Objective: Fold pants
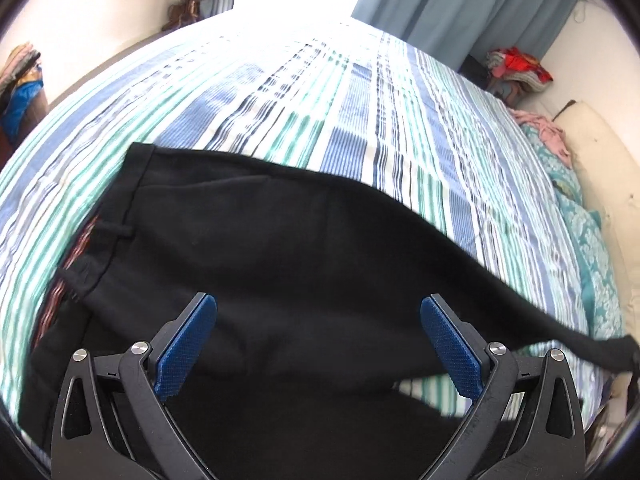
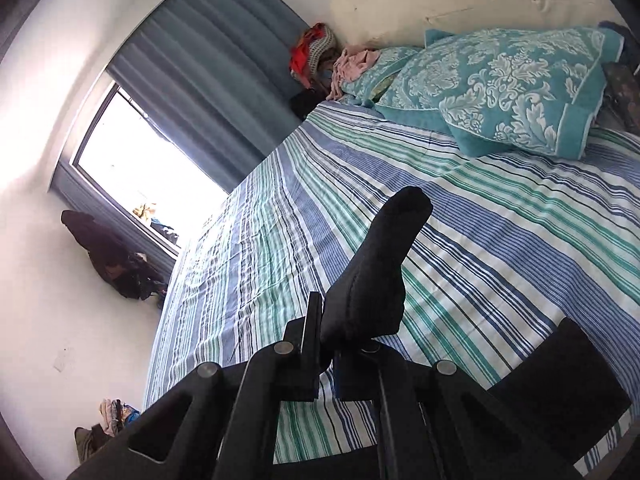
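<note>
Black pants [image 1: 256, 248] lie on the striped bed sheet [image 1: 328, 92], waistband with belt loops at the left. My left gripper [image 1: 318, 344] is open, its blue pads [image 1: 184, 356] spread wide just above the pants' seat. One leg stretches up and to the right, lifted off the bed. My right gripper [image 2: 326, 336] is shut on the end of that leg; a bunch of black cloth [image 2: 380, 264] sticks up past the jaws, held above the sheet [image 2: 500, 240].
Teal patterned pillows [image 2: 500, 88] lie at the head of the bed by the wall. Piles of clothes [image 2: 316, 48] sit in the corner near the blue curtain [image 2: 208, 80]. A bright window [image 2: 148, 172] is beyond the bed's far side.
</note>
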{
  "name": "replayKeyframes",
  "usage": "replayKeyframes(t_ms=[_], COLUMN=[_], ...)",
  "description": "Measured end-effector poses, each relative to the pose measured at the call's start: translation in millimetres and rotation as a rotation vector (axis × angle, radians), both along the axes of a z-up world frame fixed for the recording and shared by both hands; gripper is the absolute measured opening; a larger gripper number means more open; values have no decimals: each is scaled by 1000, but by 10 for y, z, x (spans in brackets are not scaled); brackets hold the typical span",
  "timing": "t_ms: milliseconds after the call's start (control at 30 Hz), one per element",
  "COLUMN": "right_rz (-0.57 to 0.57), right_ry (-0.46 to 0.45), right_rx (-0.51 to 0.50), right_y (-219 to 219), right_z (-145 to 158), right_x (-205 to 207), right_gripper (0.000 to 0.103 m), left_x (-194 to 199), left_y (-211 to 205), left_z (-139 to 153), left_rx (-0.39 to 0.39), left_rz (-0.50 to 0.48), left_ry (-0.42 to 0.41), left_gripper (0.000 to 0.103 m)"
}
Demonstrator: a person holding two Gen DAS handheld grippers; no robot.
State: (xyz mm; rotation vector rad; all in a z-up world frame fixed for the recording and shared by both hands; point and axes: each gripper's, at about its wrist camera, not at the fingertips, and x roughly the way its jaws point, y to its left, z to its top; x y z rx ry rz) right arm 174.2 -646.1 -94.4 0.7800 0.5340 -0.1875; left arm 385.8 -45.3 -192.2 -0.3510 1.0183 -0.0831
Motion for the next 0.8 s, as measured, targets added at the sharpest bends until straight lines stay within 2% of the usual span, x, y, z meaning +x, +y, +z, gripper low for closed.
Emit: replayKeyframes(t_ms=[67, 200, 300, 400, 433, 467, 500, 567, 600, 667, 800], right_rz=[24, 54, 68, 87, 95, 105, 112, 120, 124, 120, 75], right_ry=[-13, -43, -64, -88, -97, -106, -115, -136, -140, -123, -48], right_rx=[3, -6, -1, 0, -6, -11, -14, -7, -6, -25, 1], right_y=[56, 143, 205, 265, 289, 308, 327, 338, 337, 324, 75], right_z=[37, 132, 222, 320, 361, 404, 443, 503, 514, 490, 167], right_x=[-82, -252, -426, -584, -631, -670, -711, -784, -804, -805, -689], right_gripper=[4, 4, 4, 4, 4, 4, 4, 4, 4, 4, 4], left_x=[334, 796, 988, 1038, 1056, 1102, 1124, 1117, 1075, 938, 511], left_y=[-51, -141, -188, -214, -221, -217, -216, -207, -166, -46, 91], left_z=[-56, -169, -318, -423, -449, -479, -508, -530, -516, -422, 73], left_rx=[-80, -160, -193, -202, -204, -204, -210, -208, -215, -277, -313], left_rz=[14, 65, 108, 150, 154, 150, 140, 132, 136, 154, 89], left_ry=[47, 114, 176, 194, 201, 214, 227, 239, 236, 197, 73], left_gripper=[102, 102, 102, 99, 90, 74, 64, 19, 14, 9, 9])
